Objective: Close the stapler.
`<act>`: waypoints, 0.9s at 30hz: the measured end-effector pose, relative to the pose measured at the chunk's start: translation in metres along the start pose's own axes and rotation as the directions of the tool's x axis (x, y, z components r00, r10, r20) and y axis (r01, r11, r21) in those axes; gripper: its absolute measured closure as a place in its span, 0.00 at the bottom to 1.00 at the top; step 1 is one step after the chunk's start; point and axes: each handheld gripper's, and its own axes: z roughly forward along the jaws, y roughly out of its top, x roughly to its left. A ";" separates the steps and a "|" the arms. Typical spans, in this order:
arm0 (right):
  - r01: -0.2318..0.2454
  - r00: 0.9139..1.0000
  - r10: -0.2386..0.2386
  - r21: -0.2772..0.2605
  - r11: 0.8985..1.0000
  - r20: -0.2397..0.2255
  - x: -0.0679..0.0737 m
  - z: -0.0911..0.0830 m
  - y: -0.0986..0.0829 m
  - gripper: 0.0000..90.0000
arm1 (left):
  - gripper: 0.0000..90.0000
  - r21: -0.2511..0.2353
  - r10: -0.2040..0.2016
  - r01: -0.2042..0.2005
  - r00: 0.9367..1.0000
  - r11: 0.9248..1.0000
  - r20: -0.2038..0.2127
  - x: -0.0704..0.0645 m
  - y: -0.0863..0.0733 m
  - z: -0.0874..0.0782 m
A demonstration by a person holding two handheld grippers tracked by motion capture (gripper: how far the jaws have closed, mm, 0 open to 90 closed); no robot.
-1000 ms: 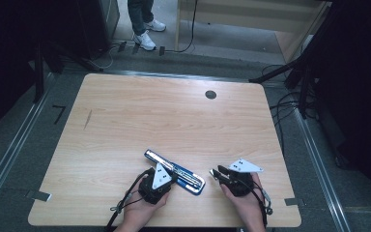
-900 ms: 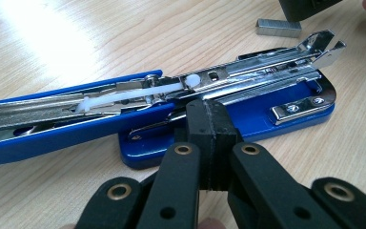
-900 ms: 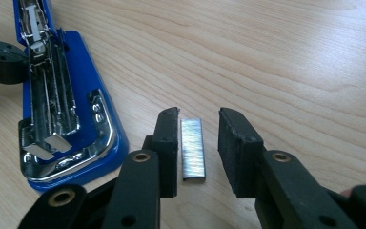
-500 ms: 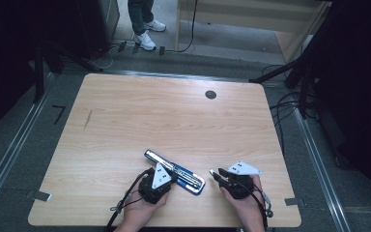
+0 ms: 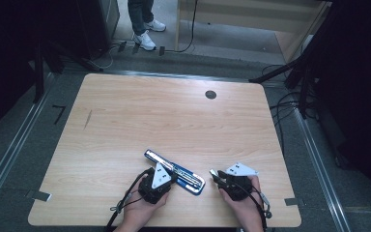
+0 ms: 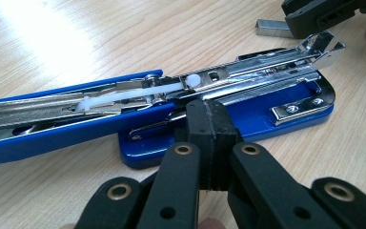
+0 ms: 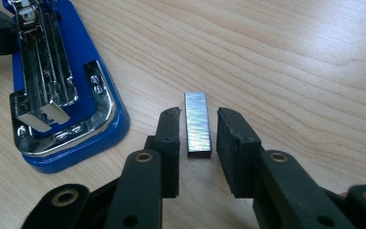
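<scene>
A blue stapler [image 5: 174, 171] lies opened flat near the table's front edge, its metal staple track [image 6: 248, 76] exposed above the blue base [image 7: 83, 119]. My left gripper [image 5: 157, 181] is shut. Its fingertips [image 6: 213, 119] press against the near edge of the stapler's base with nothing between them. To the right of the stapler, a short strip of staples [image 7: 198, 125] lies flat on the wood. My right gripper [image 7: 198, 116] stands open around it, one finger on each side, not touching. From the left gripper view, the staples [image 6: 271, 27] and the right gripper [image 6: 324, 14] sit beyond the stapler's front end.
The wooden table [image 5: 164, 116] has a round dark grommet hole [image 5: 210, 94] near its far edge. A person's legs in white shoes [image 5: 145, 34] stand on the floor beyond it. Cables [image 5: 290, 106] run along the floor at the right.
My right gripper has sunk slightly toward the table around the staples. The left gripper and the stapler have stayed put.
</scene>
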 end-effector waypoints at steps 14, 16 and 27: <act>0.023 1.000 -0.023 0.013 1.000 -0.009 0.001 0.001 0.000 0.88 | 1.00 0.002 -0.002 0.002 1.000 1.000 0.002 0.000 0.000 0.000; 0.023 1.000 -0.023 0.003 1.000 -0.021 0.000 -0.001 0.001 0.88 | 1.00 0.001 -0.004 0.004 1.000 1.000 0.003 0.000 0.000 0.000; 0.061 0.996 -0.063 -0.032 0.998 -0.059 0.010 -0.012 0.010 0.88 | 1.00 0.001 -0.005 0.005 1.000 1.000 0.003 0.000 0.000 0.000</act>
